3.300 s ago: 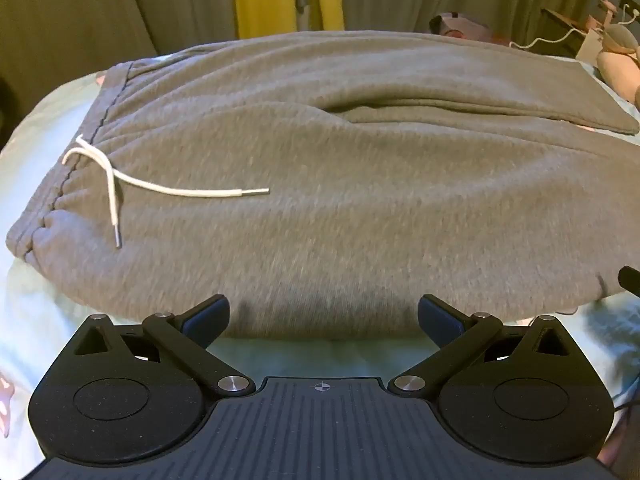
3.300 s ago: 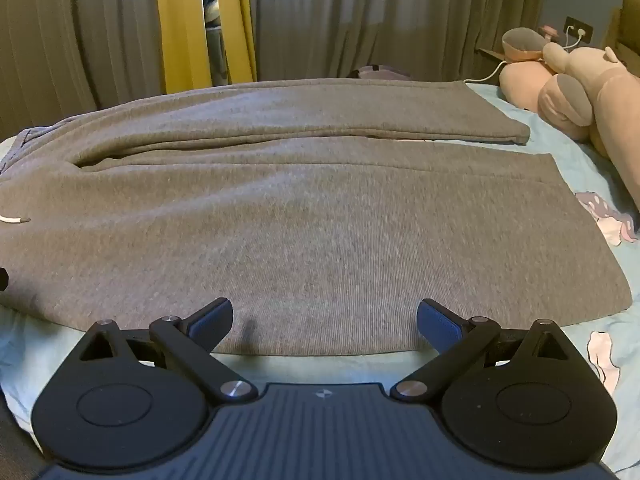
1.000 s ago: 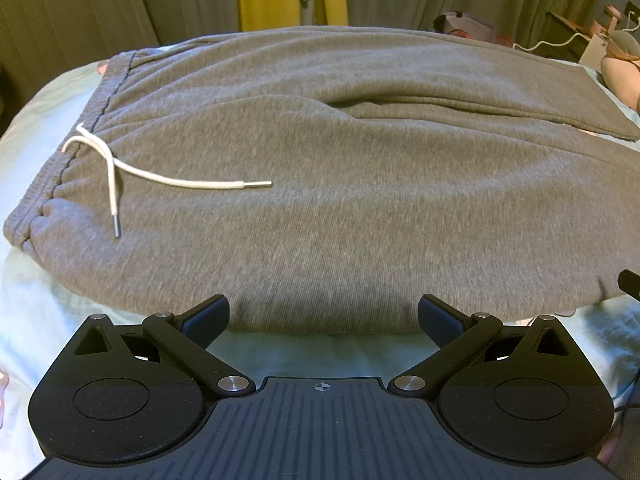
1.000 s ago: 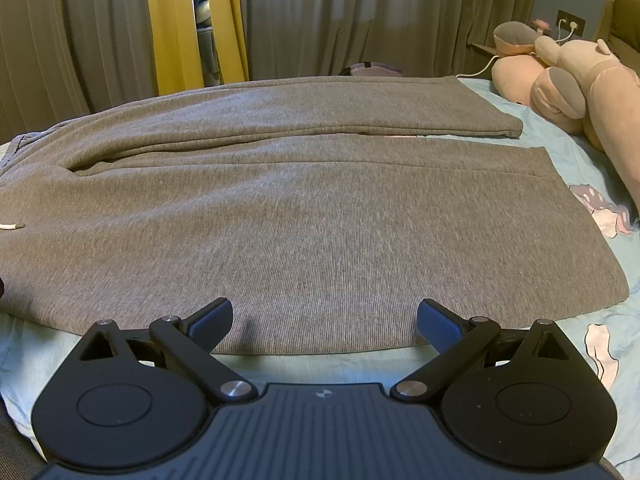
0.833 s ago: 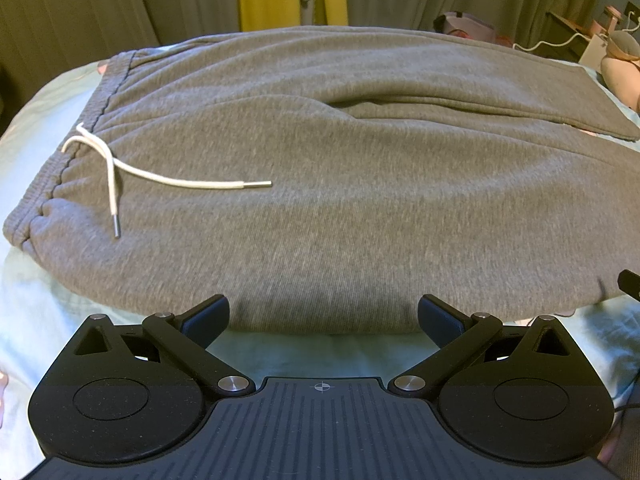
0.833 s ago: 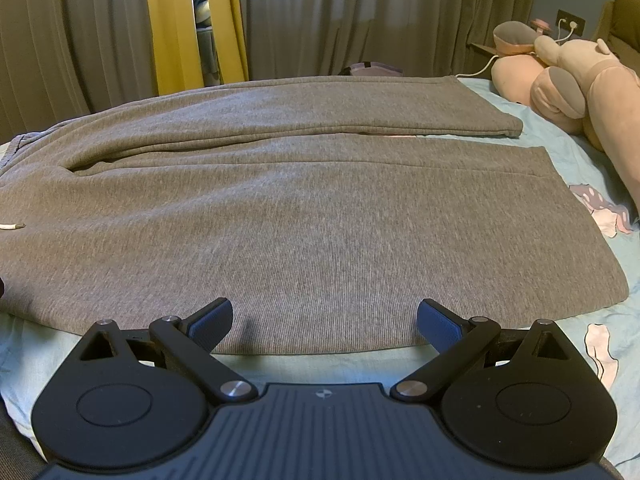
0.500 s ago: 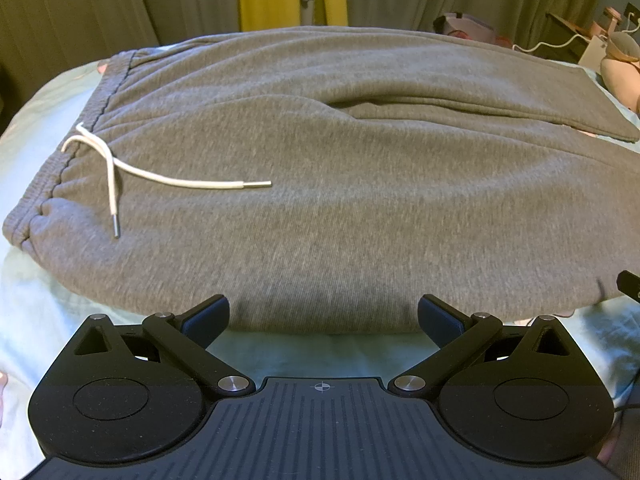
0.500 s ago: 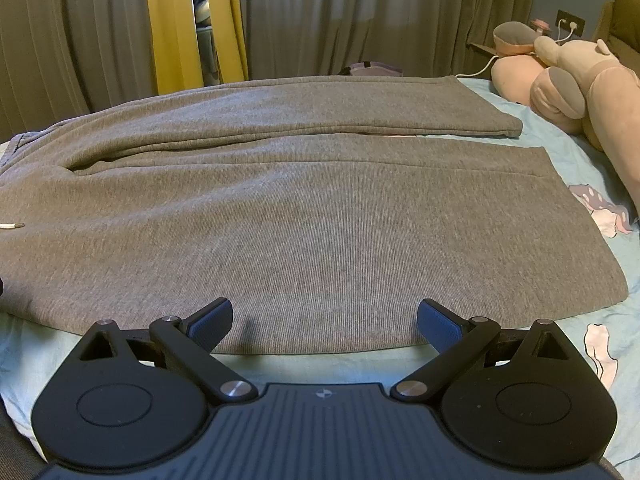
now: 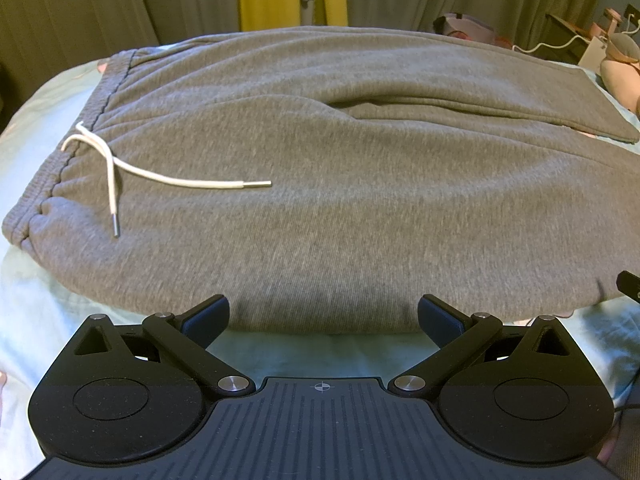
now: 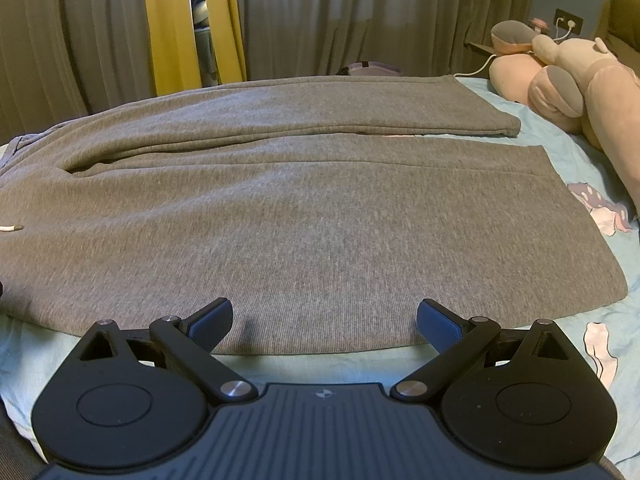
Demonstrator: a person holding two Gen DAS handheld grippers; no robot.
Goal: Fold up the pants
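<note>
Grey sweatpants (image 9: 340, 184) lie flat across the bed, waistband at the left with a white drawstring (image 9: 160, 176) on top, legs stretching right (image 10: 320, 208). The near leg lies in front of the far leg (image 10: 340, 116). My left gripper (image 9: 322, 318) is open and empty, just in front of the near edge of the pants by the hip. My right gripper (image 10: 324, 320) is open and empty, its fingertips at the near edge of the near leg. A bit of the right gripper shows at the right edge of the left wrist view (image 9: 630, 284).
The pants lie on a light blue bedsheet (image 10: 600, 328). Pink plush toys (image 10: 560, 84) lie at the right end of the bed. Grey and yellow curtains (image 10: 172, 28) hang behind the bed. A white cable and a socket show at the far right (image 10: 564, 24).
Both grippers stay open and hardly move. The views have shifted very slightly since 3.3 s ago; the pants have not moved.
</note>
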